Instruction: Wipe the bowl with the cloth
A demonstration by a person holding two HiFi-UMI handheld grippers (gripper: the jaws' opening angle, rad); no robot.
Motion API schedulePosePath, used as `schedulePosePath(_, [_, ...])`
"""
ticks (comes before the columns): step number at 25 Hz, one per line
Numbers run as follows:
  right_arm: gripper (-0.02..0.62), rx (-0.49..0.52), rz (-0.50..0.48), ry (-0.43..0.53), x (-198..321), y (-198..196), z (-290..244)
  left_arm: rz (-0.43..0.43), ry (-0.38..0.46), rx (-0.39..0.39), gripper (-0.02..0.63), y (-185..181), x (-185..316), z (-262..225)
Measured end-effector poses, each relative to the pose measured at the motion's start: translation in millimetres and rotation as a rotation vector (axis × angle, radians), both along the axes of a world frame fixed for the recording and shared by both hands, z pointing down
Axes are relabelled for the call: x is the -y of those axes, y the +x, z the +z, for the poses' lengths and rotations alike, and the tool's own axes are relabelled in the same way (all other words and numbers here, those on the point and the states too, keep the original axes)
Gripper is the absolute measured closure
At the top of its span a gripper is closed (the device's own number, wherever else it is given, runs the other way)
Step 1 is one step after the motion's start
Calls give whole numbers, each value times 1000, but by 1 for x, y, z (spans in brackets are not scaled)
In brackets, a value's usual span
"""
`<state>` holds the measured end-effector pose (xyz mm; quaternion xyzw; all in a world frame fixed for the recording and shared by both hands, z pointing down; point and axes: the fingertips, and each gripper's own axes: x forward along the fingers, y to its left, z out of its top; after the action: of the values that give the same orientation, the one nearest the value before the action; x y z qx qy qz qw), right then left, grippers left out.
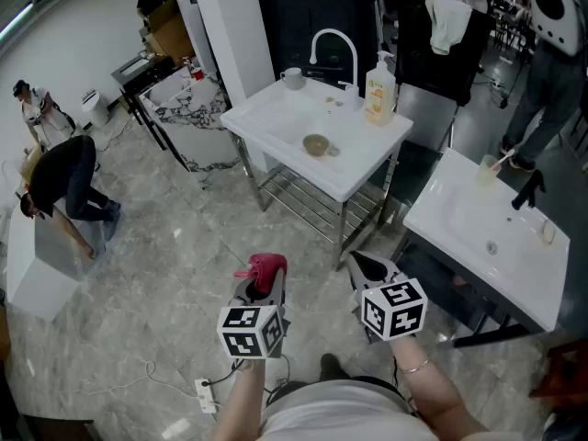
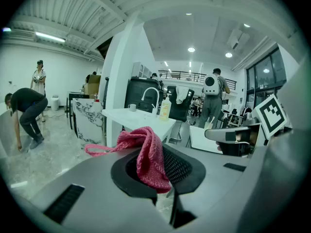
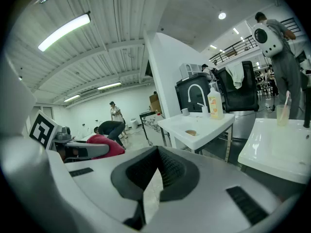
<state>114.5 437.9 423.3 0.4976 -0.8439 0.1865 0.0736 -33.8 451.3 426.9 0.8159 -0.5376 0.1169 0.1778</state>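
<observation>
Head view: wiping has not begun, the bowl (image 1: 316,144) sits in the upper-centre sink (image 1: 268,118), well apart from the left gripper (image 1: 262,288) pinching the pink cloth (image 1: 266,266) and the empty right gripper (image 1: 367,267), jaws pressed together.

We stand on a grey marbled floor (image 1: 184,274). Ahead, a white sink table (image 1: 276,118) with a curved tap (image 1: 332,32) stands beside a white pillar (image 1: 230,35). Another white sink (image 1: 459,219) stands to its right. Overhead, strip lights (image 3: 63,32) line the ribbed ceiling (image 3: 116,18).
</observation>
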Motion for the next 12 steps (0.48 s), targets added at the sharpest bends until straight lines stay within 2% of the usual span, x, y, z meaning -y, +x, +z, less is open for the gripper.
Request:
schedulePosePath(6, [592, 35, -9, -26, 2, 7, 4, -4, -15, -15, 560, 10, 3, 0])
schedulePosePath(12, [591, 76, 22, -64, 13, 19, 14, -14, -6, -14, 560, 12, 14, -2])
